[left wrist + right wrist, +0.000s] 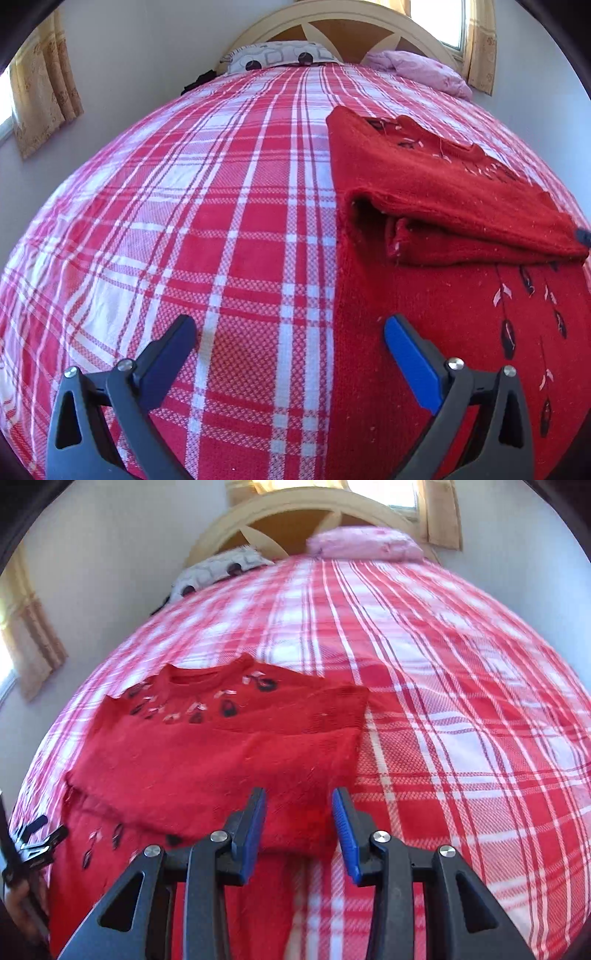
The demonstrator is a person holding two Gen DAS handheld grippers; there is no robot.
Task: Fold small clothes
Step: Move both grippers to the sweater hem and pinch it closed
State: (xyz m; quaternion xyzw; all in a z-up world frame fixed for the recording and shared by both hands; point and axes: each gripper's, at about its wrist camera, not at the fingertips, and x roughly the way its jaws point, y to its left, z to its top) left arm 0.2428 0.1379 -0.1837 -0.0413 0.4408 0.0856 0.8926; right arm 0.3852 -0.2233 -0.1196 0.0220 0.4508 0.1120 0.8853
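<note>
A red knit sweater (207, 746) with dark bead-like trim at the neck lies on the plaid bed; its sleeves are folded across the chest. In the left wrist view its folded upper part (443, 192) lies on the lower body at the right. My left gripper (290, 328) hovers open and wide over the sweater's left edge, one finger above the bedspread, the other above the cloth. My right gripper (299, 805) stands over the sweater's lower right edge, its blue pads (343, 823) partly apart with nothing pinched. The left gripper (35, 843) also shows at the far left there, with a hand below it.
The red and white plaid bedspread (207, 229) covers the whole bed. A patterned pillow (277, 55) and a pink pillow (421, 70) lie by the curved wooden headboard (295, 509). Walls with curtained windows (40, 88) flank the bed.
</note>
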